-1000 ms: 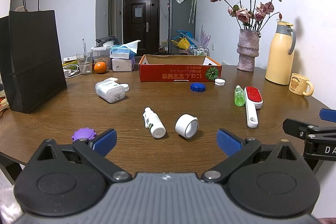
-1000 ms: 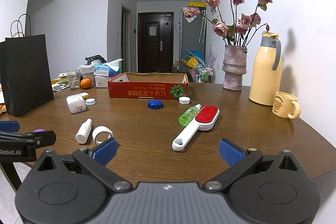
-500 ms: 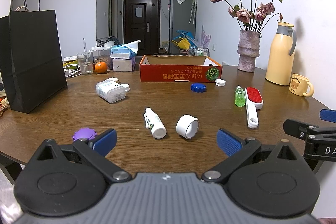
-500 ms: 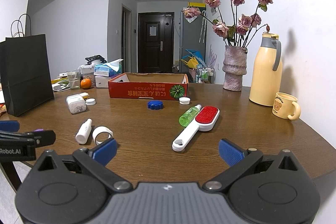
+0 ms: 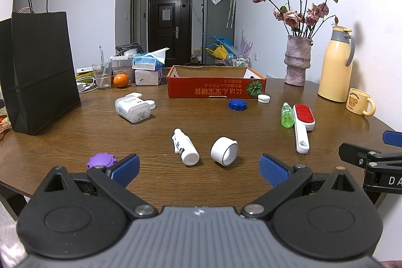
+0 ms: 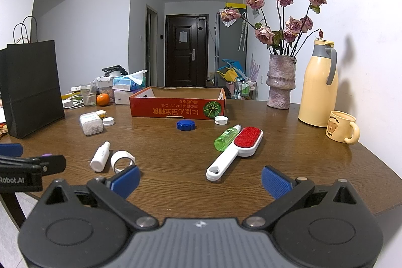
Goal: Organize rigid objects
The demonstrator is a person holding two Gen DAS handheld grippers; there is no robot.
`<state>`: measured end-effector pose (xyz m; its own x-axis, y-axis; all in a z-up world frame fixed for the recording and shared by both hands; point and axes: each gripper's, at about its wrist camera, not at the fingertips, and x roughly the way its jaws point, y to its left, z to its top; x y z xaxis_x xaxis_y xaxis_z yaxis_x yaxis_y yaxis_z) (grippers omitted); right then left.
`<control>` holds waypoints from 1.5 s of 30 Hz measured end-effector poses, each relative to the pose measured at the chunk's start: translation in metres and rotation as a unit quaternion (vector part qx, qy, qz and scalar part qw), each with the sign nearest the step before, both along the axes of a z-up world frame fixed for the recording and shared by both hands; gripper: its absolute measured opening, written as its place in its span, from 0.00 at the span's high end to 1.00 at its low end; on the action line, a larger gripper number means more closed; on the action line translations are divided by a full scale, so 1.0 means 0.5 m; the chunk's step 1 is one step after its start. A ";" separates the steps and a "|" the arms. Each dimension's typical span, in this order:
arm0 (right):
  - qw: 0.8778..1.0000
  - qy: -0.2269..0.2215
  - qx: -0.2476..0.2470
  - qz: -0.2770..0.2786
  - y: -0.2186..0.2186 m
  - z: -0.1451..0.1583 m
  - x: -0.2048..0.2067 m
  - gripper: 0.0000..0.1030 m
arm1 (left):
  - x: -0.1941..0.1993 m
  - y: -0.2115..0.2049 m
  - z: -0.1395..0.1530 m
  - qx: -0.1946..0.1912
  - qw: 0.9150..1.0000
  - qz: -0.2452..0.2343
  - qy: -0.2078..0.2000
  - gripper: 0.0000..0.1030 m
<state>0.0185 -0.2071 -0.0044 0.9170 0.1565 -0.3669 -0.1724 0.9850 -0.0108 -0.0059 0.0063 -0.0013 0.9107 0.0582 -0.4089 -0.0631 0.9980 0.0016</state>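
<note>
My left gripper (image 5: pixel 198 171) is open over the table's near edge, with nothing between its blue pads. Just beyond it lie a white bottle (image 5: pixel 185 150) and a white tape roll (image 5: pixel 224 151); a purple cap (image 5: pixel 101 160) sits by the left pad. My right gripper (image 6: pixel 199 178) is also open and holds nothing. Ahead of it lie a white lint brush with a red face (image 6: pixel 236 148) and a green bottle (image 6: pixel 225 137). A blue cap (image 6: pixel 186 124), a small white cap (image 6: pixel 221 120) and a clear jar (image 6: pixel 91 123) lie near the open red cardboard box (image 6: pixel 176 111).
A black paper bag (image 5: pixel 40 72) stands at the left. A vase of dried roses (image 6: pixel 280 81), a yellow thermos (image 6: pixel 319 89) and a bear mug (image 6: pixel 341 126) line the right wall side. Tissue boxes, a glass and an orange (image 5: pixel 121 81) crowd the back left.
</note>
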 end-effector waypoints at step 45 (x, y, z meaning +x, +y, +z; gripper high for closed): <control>0.999 0.035 -0.013 -0.016 0.005 -0.019 0.133 0.00 | 0.155 0.025 -0.012 -0.009 0.999 -0.014 0.047 0.00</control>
<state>0.0851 -0.2046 -0.0138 0.8932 0.1167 -0.4342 -0.1412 0.9897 -0.0246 0.0718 0.0187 -0.0074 0.8698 0.0251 -0.4928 -0.0359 0.9993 -0.0125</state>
